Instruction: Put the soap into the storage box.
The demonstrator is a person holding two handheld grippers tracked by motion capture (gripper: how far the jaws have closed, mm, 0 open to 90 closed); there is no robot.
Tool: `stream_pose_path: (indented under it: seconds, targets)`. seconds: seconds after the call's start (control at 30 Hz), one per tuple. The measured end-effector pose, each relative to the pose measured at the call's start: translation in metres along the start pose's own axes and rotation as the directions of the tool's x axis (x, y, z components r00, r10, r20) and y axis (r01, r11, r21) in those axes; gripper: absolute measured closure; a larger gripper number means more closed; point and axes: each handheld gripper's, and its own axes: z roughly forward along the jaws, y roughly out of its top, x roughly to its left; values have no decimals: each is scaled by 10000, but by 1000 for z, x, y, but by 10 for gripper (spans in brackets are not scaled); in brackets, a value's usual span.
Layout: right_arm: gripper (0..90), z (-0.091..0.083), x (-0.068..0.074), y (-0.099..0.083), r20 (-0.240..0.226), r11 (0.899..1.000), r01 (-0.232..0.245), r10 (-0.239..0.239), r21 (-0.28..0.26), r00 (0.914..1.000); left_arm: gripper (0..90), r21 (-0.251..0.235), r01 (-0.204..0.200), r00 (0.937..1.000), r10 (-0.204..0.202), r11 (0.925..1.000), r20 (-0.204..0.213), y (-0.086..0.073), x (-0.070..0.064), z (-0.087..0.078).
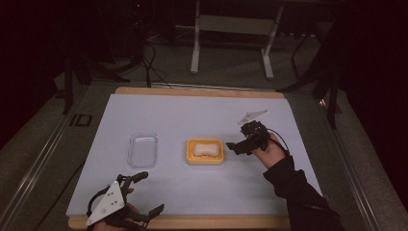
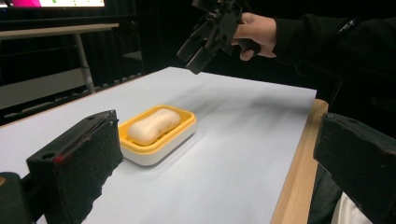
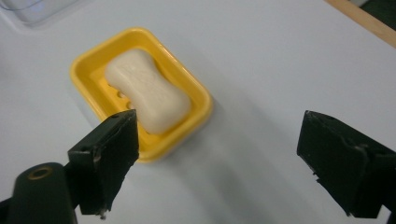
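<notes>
A yellow soap dish (image 1: pixel 191 157) (image 2: pixel 184 126) (image 3: pixel 201 109) sits mid-mat with a pale bar of soap (image 1: pixel 206 149) (image 2: pixel 153 125) (image 3: pixel 148 91) lying in it. My right gripper (image 1: pixel 235 146) (image 3: pixel 226 158) hovers just right of the dish, jaws wide apart, nothing between them; the left gripper view shows it (image 2: pixel 205 39) raised above the mat beyond the dish. My left gripper (image 1: pixel 149 193) (image 2: pixel 215 163) rests near the front edge of the mat at the left, open and empty, pointing toward the dish.
A clear plastic lid or tray (image 1: pixel 143 149) lies left of the dish. A white mat (image 1: pixel 192 115) covers a wooden board (image 1: pixel 202 222). Beyond the table stand a metal frame (image 1: pixel 231 29) and dark stands with cables on the floor.
</notes>
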Motion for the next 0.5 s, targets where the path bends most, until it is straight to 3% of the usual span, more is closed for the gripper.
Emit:
stream_pose_path:
  seconds: [0.2,0.5]
  targets:
    - [128,-8,-1,-17,15,9984,-422,423,-364,9991,11,12,5,10000,-5,10000,2,0,0,0]
    - [128,-16,5,-40,576,9946,-657,705,-801,9958,11,74,6,10000,-6,10000,17,0,0,1]
